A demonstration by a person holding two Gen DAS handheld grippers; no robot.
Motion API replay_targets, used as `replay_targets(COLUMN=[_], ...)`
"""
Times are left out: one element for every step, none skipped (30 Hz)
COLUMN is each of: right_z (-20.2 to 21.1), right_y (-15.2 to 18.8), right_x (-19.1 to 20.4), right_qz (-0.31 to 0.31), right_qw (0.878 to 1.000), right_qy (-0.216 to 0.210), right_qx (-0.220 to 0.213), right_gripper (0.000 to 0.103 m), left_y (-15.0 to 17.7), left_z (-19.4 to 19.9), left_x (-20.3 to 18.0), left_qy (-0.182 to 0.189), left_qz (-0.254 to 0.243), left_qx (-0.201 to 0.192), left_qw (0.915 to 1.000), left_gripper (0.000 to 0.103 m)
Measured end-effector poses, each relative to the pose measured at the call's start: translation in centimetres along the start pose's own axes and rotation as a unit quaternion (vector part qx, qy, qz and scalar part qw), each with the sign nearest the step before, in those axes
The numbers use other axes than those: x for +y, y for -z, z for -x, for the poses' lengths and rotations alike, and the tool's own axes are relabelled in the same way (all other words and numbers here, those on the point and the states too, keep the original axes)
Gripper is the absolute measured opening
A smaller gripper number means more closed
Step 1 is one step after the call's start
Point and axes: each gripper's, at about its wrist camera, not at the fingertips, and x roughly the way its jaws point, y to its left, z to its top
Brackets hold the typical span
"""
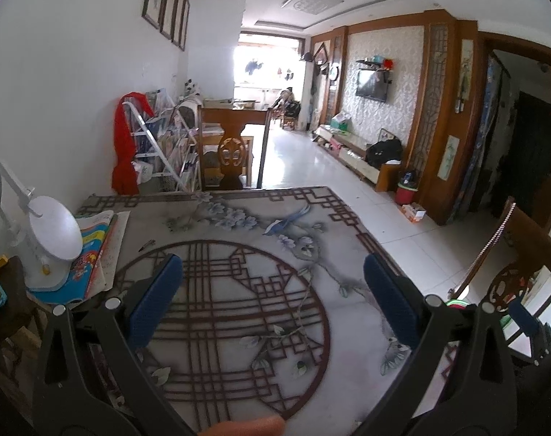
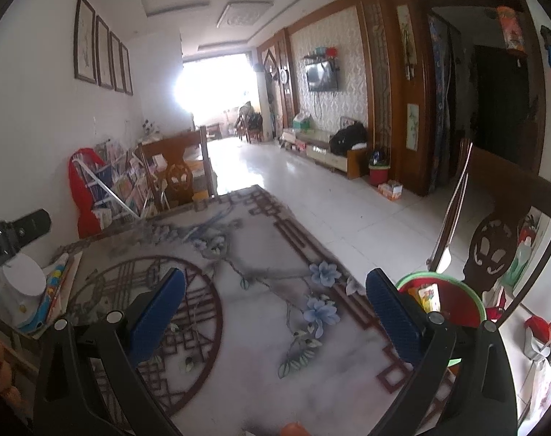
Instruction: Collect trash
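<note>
My left gripper [image 1: 273, 272] is open and empty, held above the patterned table top [image 1: 239, 290]. My right gripper [image 2: 275, 287] is open and empty, above the same table [image 2: 246, 327] near its right edge. A red bin with a green rim [image 2: 457, 298] stands just beyond the right edge of the table, beside the right finger; it holds a colourful wrapper [image 2: 430, 296]. A sliver of the bin shows in the left wrist view [image 1: 457, 303]. The other gripper's body shows at the left edge of the right wrist view [image 2: 13, 232].
A white desk lamp [image 1: 53, 239] stands on colourful books [image 1: 97, 250] at the table's left side, with a small dark pen [image 1: 146, 245] next to them. Wooden chairs stand at the far end [image 1: 232, 156] and at the right [image 2: 493, 239]. A second red bin [image 2: 379, 174] stands on the floor by the wall.
</note>
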Motion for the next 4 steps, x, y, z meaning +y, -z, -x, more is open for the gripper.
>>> replay_targets(right_z=[-0.33,-0.57,-0.76,-0.98], right_y=[0.13,0.18,0.20,0.20], right_x=[-0.17,-0.23,-0.26,-0.23], right_qz=[-0.002,-0.003,-0.003,-0.003], right_qw=[1.000,1.000,1.000,1.000], right_qy=[-0.002,-0.002,-0.003,-0.005], right_qx=[0.005,0.008,0.010,0.014], right_gripper=[0.096,0.096,0.096,0.096], left_y=[0.01,0.05,-0.02,0.00], left_z=[-0.13,-0.15,-0.34,-0.36], left_x=[0.14,0.35,0.47,0.67], left_qy=[-0.004,-0.009,-0.012,-0.014], left_qz=[0.003,0.006,0.007,0.009], left_qx=[0.002,0.004,0.006,0.008], left_qw=[1.0000,0.9999,0.9999,0.9998], left_gripper=[0.098,0.098,0.098,0.098])
